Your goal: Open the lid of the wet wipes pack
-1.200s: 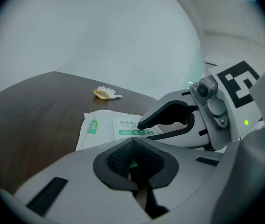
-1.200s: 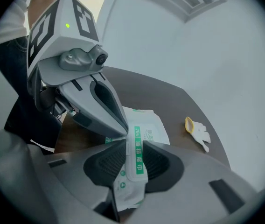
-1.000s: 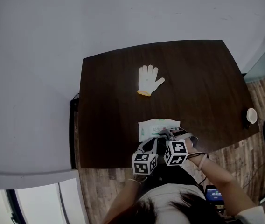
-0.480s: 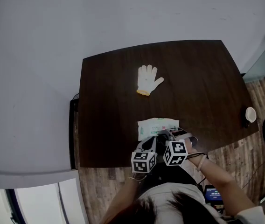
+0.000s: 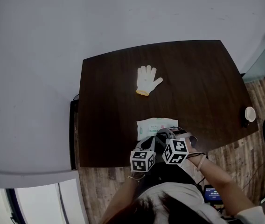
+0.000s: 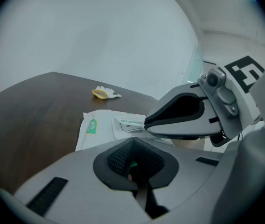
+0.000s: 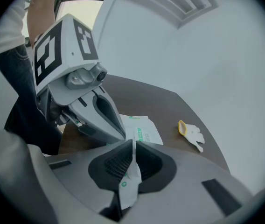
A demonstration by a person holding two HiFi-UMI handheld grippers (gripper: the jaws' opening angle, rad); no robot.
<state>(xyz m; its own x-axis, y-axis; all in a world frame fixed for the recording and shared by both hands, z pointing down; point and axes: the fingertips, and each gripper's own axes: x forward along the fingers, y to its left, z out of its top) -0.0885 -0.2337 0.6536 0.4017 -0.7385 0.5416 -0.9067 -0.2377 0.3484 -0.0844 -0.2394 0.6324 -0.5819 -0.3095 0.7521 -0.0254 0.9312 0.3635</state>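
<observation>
While the white, green-printed soft wet wipes pack (image 5: 156,126) is laid flat near the front edge of the dark brown wooden table (image 5: 104,106), both grippers are held side by side at its near end. The right gripper (image 7: 133,158) is seen with its jaws clamped on a thin white lid flap (image 7: 128,183) marked with a round green dot. These jaws have just been closing, and the flap is pinched on edge between the dark ribbed pads. The left gripper (image 6: 132,164) is shown with its jaws brought together on a thin pale edge with a green spot, which appears to belong to the pack's near end. A white knitted glove with a yellow cuff (image 5: 149,80) is laid further back on the table, well apart from the pack. A small white cup (image 5: 250,114) is placed at the table's right edge.
</observation>
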